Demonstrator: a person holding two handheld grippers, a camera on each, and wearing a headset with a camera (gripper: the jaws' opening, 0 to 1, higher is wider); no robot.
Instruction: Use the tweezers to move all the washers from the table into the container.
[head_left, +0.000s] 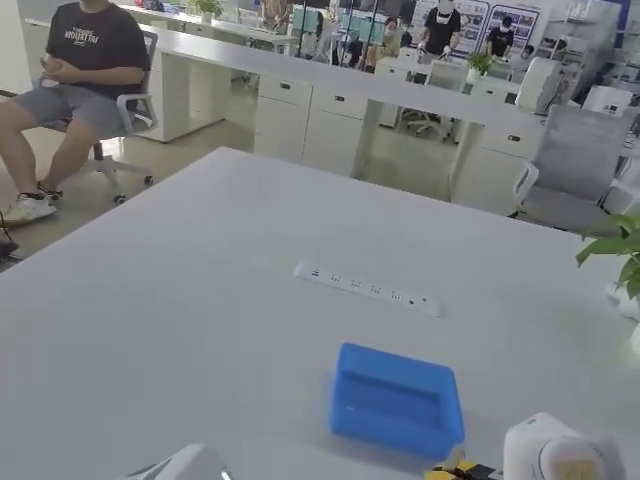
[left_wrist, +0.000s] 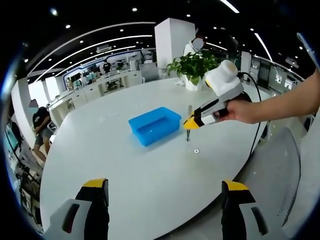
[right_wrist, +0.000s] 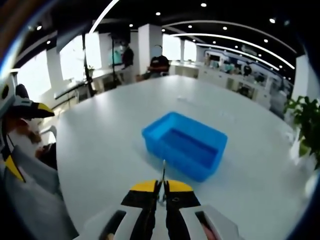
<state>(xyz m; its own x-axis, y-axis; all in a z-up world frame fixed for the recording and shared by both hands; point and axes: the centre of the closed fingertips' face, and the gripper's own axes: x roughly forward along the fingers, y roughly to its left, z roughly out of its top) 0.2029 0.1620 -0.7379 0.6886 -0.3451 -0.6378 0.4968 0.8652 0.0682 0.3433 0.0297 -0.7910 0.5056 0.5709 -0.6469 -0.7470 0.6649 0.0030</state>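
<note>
Judging by the container (right_wrist: 185, 145), whose blue floor looks bare, the task is barely begun. The left gripper (left_wrist: 164, 186) hangs released, jaws wide, holding nothing. The container is a shallow blue rectangular tray near the surface's (head_left: 200, 300) near edge. Just beyond it, the right gripper (left_wrist: 191, 122) is clenched on slim metal tweezers (left_wrist: 188, 134), tips down beside one small pale washer (left_wrist: 196, 149) lying flat.

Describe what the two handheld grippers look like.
The left gripper has pale grey jaws capped in yellow, with black inner pads. The right gripper has a white, rounded body and yellow-and-black jaw tips. A black cable runs back from it past the forearm, which shows no sleeve.
</note>
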